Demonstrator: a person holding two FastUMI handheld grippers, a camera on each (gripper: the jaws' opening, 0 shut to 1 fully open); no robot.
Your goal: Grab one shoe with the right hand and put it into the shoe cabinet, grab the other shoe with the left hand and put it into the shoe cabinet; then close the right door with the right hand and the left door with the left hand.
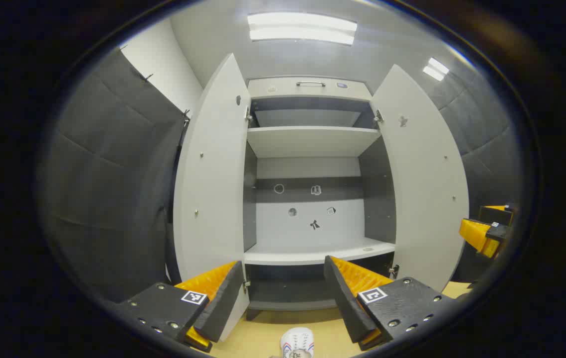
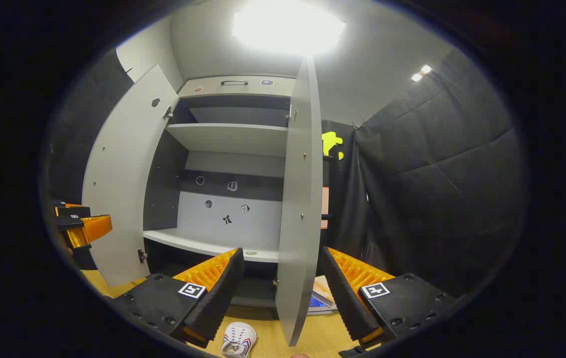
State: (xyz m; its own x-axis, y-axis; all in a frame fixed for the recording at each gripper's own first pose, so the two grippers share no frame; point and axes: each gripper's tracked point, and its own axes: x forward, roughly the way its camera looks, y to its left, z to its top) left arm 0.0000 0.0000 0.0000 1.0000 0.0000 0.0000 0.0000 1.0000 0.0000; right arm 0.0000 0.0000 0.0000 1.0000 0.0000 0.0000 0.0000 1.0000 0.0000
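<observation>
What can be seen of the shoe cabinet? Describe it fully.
The shoe cabinet stands upright on a light wood floor, pale grey panels with darker inner sides. Both doors are swung wide open: the left door and the right door, each on small metal hinges. Inside are an upper shelf and a lower shelf, both bare. Small stickers dot the back panel. A top section carries a metal handle. A white shoe lies on the floor in front, outside it.
</observation>
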